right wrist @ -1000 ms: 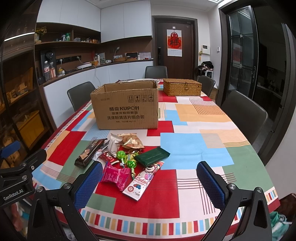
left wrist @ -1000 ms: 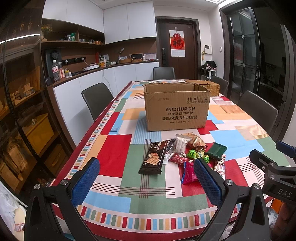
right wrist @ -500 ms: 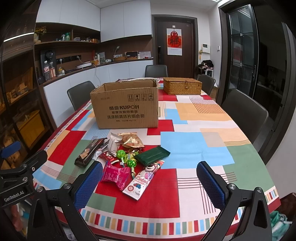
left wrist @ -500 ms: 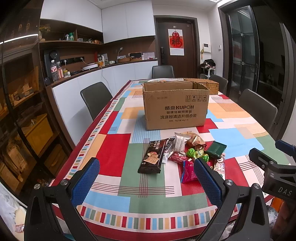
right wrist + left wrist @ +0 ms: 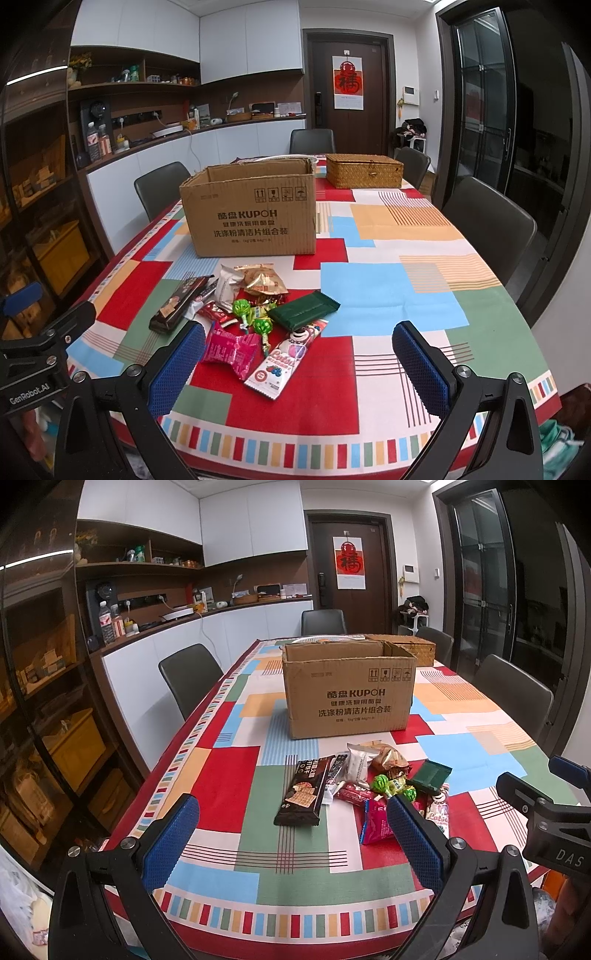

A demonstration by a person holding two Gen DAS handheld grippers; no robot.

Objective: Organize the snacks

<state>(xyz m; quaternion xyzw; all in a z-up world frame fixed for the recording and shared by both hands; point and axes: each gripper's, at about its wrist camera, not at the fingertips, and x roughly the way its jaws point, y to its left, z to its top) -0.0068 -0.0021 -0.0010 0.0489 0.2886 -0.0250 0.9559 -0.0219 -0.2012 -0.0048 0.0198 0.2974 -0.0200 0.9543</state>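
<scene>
A pile of snacks lies on the table in front of an open cardboard box [image 5: 349, 690] [image 5: 251, 212]. It holds a long dark biscuit pack [image 5: 304, 790] [image 5: 177, 304], a pink packet [image 5: 231, 349] [image 5: 375, 823], a dark green pack [image 5: 304, 310] [image 5: 430, 775], a white-and-pink candy pack [image 5: 286, 360], green lollipops [image 5: 255, 314] and a gold bag [image 5: 262, 280]. My left gripper [image 5: 291, 840] is open and empty, near the table's front edge. My right gripper [image 5: 299, 363] is open and empty, above the near side of the pile.
The table wears a patchwork cloth [image 5: 388, 295]. A lidded wicker basket [image 5: 364, 171] stands behind the box at the right. Dark chairs [image 5: 487, 214] [image 5: 188, 675] line both sides. A counter and shelves run along the left wall.
Both views have crept slightly forward towards the snacks. Nothing on the table has moved, and both grippers stay open.
</scene>
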